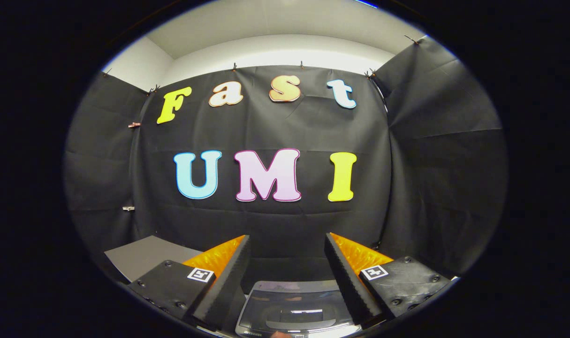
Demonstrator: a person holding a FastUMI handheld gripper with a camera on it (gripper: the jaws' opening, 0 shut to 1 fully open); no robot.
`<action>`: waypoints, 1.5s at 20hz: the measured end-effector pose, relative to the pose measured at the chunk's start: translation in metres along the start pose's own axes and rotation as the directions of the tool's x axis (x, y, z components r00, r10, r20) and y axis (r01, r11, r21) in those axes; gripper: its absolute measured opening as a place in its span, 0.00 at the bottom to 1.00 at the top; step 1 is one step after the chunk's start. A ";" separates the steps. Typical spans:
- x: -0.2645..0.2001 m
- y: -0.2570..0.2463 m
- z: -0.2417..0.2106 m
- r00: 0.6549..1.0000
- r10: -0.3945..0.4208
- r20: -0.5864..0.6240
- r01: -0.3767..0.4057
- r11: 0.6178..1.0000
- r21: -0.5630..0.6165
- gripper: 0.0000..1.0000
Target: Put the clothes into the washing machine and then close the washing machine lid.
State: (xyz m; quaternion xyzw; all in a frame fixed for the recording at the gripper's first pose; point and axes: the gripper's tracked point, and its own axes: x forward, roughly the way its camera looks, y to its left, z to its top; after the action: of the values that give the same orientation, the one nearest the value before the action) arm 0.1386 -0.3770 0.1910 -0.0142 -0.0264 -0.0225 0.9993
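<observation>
Gripper view: the gripper (287, 244) is spread wide (holding nothing), and the washing machine (294, 310) sits low between its fingers.

I see the washing machine (294, 312) low between my fingers, its dark see-through lid lying shut.

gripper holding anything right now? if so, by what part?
Nothing is held. The gripper is open, fingers apart with an empty gap; the washing machine lies below, between them.
</observation>
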 end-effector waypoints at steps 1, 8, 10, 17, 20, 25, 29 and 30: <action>-0.002 -0.001 -0.001 1.000 0.001 0.003 -0.001 1.000 0.004 0.98; -0.005 0.000 0.000 1.000 0.005 0.008 -0.005 1.000 -0.016 0.98; -0.005 0.000 0.000 1.000 0.000 0.005 0.000 1.000 -0.022 0.98; -0.006 0.000 -0.001 1.000 -0.020 0.009 0.020 1.000 -0.017 0.98; -0.006 0.001 -0.002 1.000 -0.021 0.009 0.021 1.000 -0.021 0.98; -0.005 0.002 -0.001 1.000 -0.016 0.005 0.016 1.000 -0.027 0.98; -0.005 0.001 -0.001 1.000 -0.011 0.006 0.011 1.000 -0.021 0.98; -0.005 0.000 -0.001 1.000 -0.012 0.006 0.012 1.000 -0.024 0.98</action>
State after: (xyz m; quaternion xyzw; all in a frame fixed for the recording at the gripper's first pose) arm 0.1333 -0.3765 0.1896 -0.0260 -0.0290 -0.0288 0.9988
